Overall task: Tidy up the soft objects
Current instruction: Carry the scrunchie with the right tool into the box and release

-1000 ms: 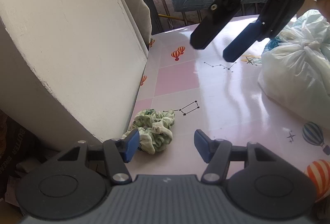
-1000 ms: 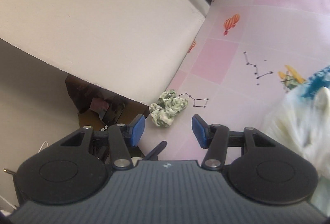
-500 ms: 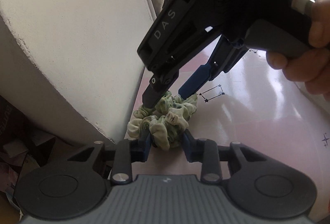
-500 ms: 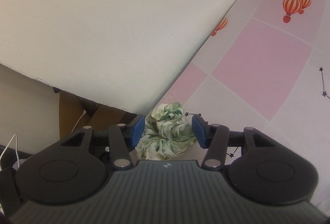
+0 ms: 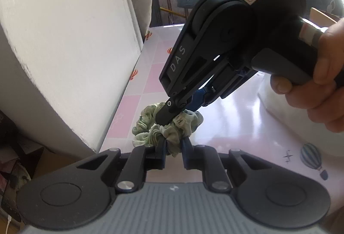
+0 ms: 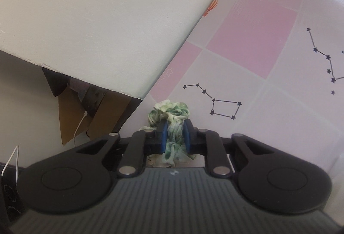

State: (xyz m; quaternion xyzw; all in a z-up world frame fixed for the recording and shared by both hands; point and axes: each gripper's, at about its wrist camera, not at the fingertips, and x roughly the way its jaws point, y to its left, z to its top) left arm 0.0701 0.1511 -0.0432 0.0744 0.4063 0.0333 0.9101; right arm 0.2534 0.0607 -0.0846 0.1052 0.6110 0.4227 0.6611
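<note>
A green-and-white fabric scrunchie [image 5: 146, 126] lies near the left edge of the pink-and-white patterned table [image 5: 236, 122], beside a white wall. My left gripper [image 5: 173, 144] has its jaws closing tight on the scrunchie's near side, pads pressing the cloth. My right gripper [image 5: 178, 111], held by a person's hand [image 5: 322, 83], reaches down from the upper right and pinches the far side. In the right wrist view the scrunchie [image 6: 172, 108] is bunched between the blue pads [image 6: 164, 135] of the right gripper [image 6: 174, 126], its jaws closing hard on it.
A white wall block [image 5: 64, 40] rises just left of the scrunchie, along the table edge. A white plastic bag [image 5: 296, 137] sits at the right behind the hand. Cardboard [image 6: 71, 117] and cables lie below the table edge.
Both grippers went from open to closed on the scrunchie. The right gripper came down from above the table to the scrunchie's far side, and the scrunchie is now pinched from both ends.
</note>
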